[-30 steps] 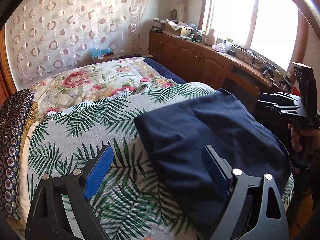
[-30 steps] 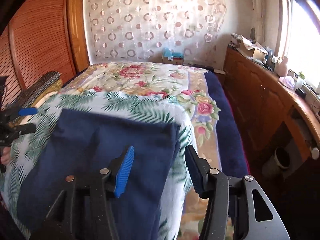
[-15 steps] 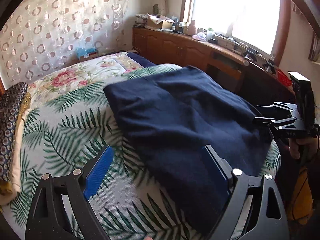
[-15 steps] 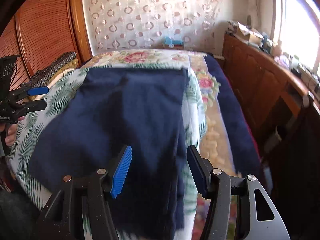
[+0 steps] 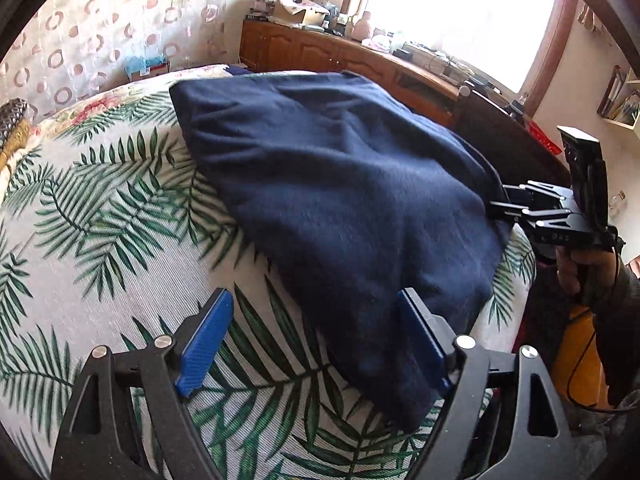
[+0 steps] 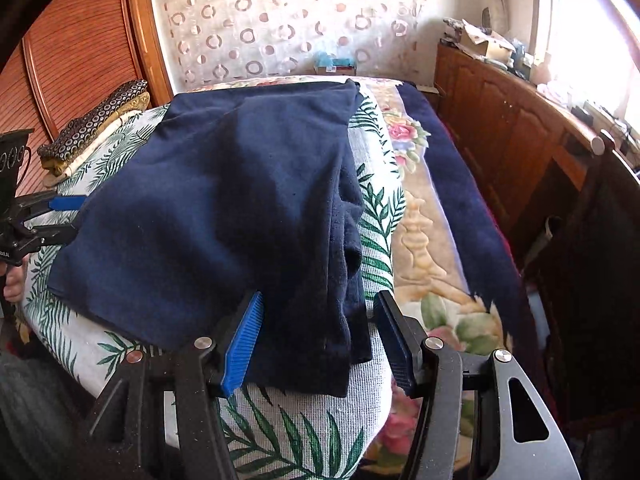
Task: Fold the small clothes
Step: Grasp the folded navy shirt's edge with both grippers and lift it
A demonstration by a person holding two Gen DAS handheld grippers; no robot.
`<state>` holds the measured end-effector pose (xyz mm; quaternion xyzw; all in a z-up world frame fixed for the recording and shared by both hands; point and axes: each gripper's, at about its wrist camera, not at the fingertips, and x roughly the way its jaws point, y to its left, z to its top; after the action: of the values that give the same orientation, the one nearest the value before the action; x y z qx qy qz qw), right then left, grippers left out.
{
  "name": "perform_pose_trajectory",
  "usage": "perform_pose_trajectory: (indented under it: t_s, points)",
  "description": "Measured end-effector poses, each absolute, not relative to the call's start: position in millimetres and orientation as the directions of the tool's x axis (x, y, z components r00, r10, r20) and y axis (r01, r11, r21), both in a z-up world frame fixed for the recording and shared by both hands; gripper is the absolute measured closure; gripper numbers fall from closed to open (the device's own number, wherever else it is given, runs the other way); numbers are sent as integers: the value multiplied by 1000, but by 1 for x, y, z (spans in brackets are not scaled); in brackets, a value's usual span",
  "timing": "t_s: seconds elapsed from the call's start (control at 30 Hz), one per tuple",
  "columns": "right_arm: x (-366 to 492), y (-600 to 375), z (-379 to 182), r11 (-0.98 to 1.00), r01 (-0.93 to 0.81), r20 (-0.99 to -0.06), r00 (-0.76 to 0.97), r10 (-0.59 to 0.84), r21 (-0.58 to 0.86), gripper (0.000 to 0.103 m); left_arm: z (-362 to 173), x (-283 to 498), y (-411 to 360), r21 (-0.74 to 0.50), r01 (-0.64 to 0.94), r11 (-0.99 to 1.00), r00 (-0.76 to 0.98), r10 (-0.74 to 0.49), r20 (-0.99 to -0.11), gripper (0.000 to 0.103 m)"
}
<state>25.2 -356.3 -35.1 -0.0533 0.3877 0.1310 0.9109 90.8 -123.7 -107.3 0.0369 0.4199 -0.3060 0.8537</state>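
The bed (image 5: 100, 208), under a palm-leaf cover, carries the navy garment (image 5: 340, 200) spread across its near end, the right side bunched into soft folds. It looks like a light, limp knit that will sag and slide, so the 2 near corners seem the best hold. The left gripper (image 5: 316, 344), jaws just narrowed a little, stands released over the near-left hem. The right gripper (image 6: 320, 340) straddles the near-right bunched edge, its pads apparently not yet pinching.
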Motion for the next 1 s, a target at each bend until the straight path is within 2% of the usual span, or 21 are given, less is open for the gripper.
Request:
perform_pose_trajectory:
  t_s: [0.03,0.07,0.23,0.33,0.37,0.4,0.53,0.57,0.6,0.8,1.0]
  points:
    - [23,-355,-38,959,-283,-719,666,198,2,45,-108,89,-125,-178,555,813,468,-481,-741,22]
    - [22,-354,-41,958,-287,-718,666,200,1,50,-108,89,-126,-173,555,814,470,-479,-742,23]
    - [15,-352,-46,950,-313,-719,661,216,-1,65,-106,85,-128,-201,563,801,449,-501,-740,41]
    - [13,-356,-48,944,-330,-718,650,249,29,81,-106,83,-126,-230,569,789,429,-524,-736,52]
    - [13,-357,-48,942,-334,-716,646,263,44,90,-106,82,-126,-237,567,789,427,-528,-734,53]
    - [12,-357,-48,942,-332,-713,647,270,55,92,-106,82,-126,-236,565,791,430,-526,-734,54]
    - [11,-363,-46,935,-341,-689,654,312,100,95,-105,79,-130,-259,582,771,397,-547,-737,79]
    - [8,-365,-43,932,-344,-679,659,324,110,95,-104,78,-131,-253,584,771,399,-544,-738,81]
    - [6,-367,-41,930,-346,-667,666,335,122,95,-101,78,-130,-250,587,770,402,-546,-735,88]
    - [0,-376,-9,915,-365,-559,729,395,172,95,-62,81,-122,-287,587,757,460,-604,-651,90]
    - [23,-375,22,912,-380,-474,781,406,155,96,-24,113,-115,-314,570,760,525,-630,-572,90]
